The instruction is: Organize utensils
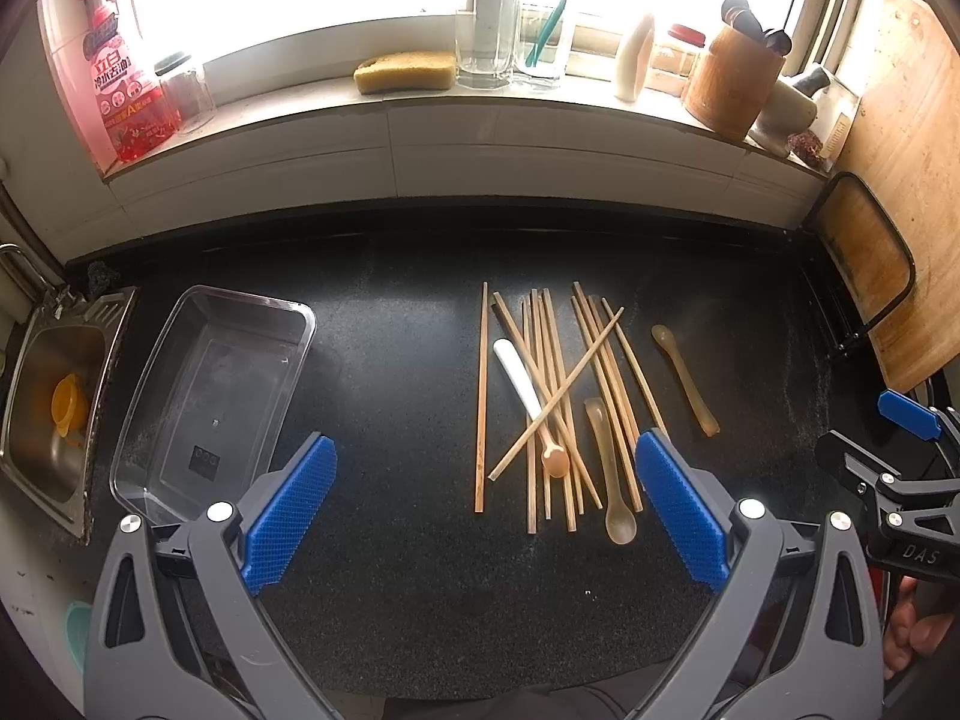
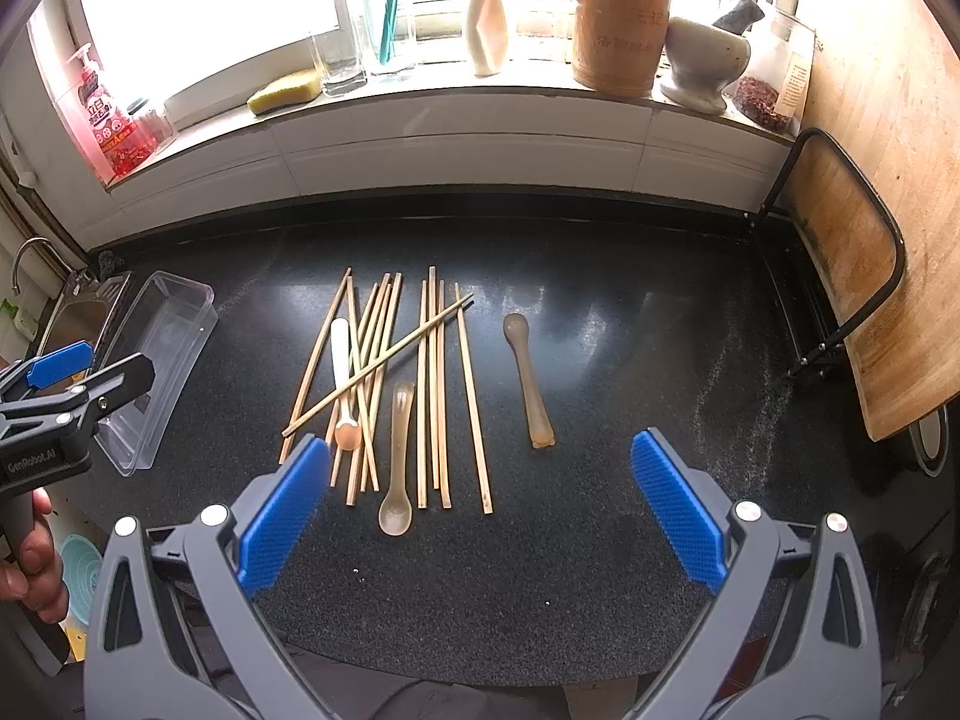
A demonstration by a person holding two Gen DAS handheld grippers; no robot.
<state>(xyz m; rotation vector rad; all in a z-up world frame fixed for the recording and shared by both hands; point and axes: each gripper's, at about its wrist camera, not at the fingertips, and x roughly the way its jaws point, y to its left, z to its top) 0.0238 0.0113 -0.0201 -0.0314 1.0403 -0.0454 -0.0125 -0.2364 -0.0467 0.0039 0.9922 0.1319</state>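
Observation:
Several wooden chopsticks (image 1: 543, 396) (image 2: 432, 384) lie in a loose pile on the black counter. A white-handled spoon (image 1: 521, 381) (image 2: 340, 360) lies under a crossed chopstick. A translucent spoon (image 1: 609, 480) (image 2: 398, 462) rests in the pile, bowl toward me. Another translucent spoon (image 1: 687, 381) (image 2: 528, 378) lies apart on the right. A clear plastic tray (image 1: 210, 396) (image 2: 159, 360) sits empty at the left. My left gripper (image 1: 486, 468) hovers open before the pile. My right gripper (image 2: 480, 468) is open too, nothing between its fingers.
A steel sink (image 1: 51, 396) with an orange item lies left of the tray. Wooden cutting boards (image 2: 864, 276) lean in a rack at the right. The windowsill holds a bamboo utensil holder (image 2: 618, 30), glasses, a sponge (image 1: 405, 71) and a pink bottle (image 1: 123, 78).

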